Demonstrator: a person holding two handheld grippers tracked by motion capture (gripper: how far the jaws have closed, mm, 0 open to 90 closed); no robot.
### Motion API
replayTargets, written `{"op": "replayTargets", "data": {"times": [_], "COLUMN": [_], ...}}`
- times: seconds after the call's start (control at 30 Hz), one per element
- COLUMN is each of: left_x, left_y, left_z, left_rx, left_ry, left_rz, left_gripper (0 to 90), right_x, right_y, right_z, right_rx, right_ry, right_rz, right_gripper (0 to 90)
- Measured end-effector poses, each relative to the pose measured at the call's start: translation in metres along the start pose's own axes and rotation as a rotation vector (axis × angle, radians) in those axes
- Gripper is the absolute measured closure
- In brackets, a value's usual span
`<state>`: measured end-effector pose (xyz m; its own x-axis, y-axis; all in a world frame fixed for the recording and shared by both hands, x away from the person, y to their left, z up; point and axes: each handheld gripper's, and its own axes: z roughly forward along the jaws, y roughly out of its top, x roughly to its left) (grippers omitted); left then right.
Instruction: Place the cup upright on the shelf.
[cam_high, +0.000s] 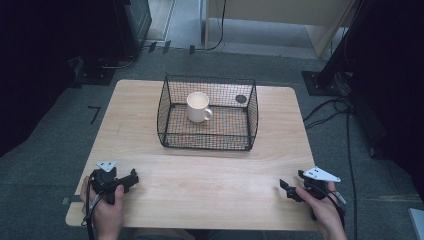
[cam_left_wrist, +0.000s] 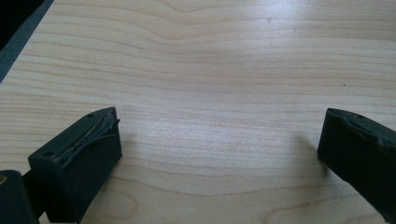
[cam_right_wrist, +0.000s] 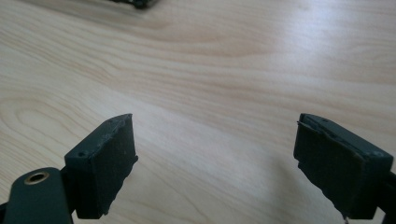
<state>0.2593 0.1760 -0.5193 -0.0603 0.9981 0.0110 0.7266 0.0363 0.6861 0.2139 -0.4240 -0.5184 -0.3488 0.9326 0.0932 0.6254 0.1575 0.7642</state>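
Observation:
A black wire basket (cam_high: 207, 145) stands at the middle of the wooden table (cam_high: 200, 185), toward its far side. Inside it a white mug (cam_high: 198, 107) stands upright, handle to the right. My left gripper (cam_high: 131, 179) rests on the table near the front left corner, held by a hand; in the left gripper view its gripper (cam_left_wrist: 219, 135) is open over bare wood. My right gripper (cam_high: 286, 189) rests near the front right corner. In the right gripper view that gripper (cam_right_wrist: 215, 140) is open too, nothing between its jaws.
A dark round spot (cam_high: 241, 98) shows at the basket's back right. Cables (cam_high: 330, 112) run over the grey floor to the right of the table. Dark stands (cam_high: 320, 80) and equipment sit beyond the far edge.

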Motion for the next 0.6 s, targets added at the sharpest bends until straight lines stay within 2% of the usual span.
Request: {"op": "replayTargets", "data": {"times": [0.13, 0.23, 0.3, 0.53, 0.6], "left_x": [0.0000, 0.0000, 0.0000, 0.0001, 0.0001], "left_y": [0.0000, 0.0000, 0.0000, -0.0001, -0.0001], "left_z": [0.0000, 0.0000, 0.0000, -0.0001, 0.0000], "left_rx": [0.000, 0.000, 0.000, 0.000, 0.000], "left_ry": [0.000, 0.000, 0.000, 0.000, 0.000], "left_rz": [0.000, 0.000, 0.000, 0.001, 0.001], "left_gripper": [0.0, 0.0, 0.0, 0.0, 0.0], "right_x": [-0.0024, -0.0037, -0.0036, -0.0039, -0.0024], "right_y": [-0.0077, -0.0091, -0.0094, -0.0093, -0.0096], "right_z": [0.0010, -0.0008, -0.0004, 0.0001, -0.0001], "right_rx": [0.042, 0.045, 0.052, 0.053, 0.051], "right_ry": [-0.045, -0.058, -0.087, -0.089, -0.117], "right_rz": [-0.009, -0.003, -0.014, -0.012, 0.012], "right_gripper": [11.9, 12.0, 10.3, 10.1, 10.1]}}
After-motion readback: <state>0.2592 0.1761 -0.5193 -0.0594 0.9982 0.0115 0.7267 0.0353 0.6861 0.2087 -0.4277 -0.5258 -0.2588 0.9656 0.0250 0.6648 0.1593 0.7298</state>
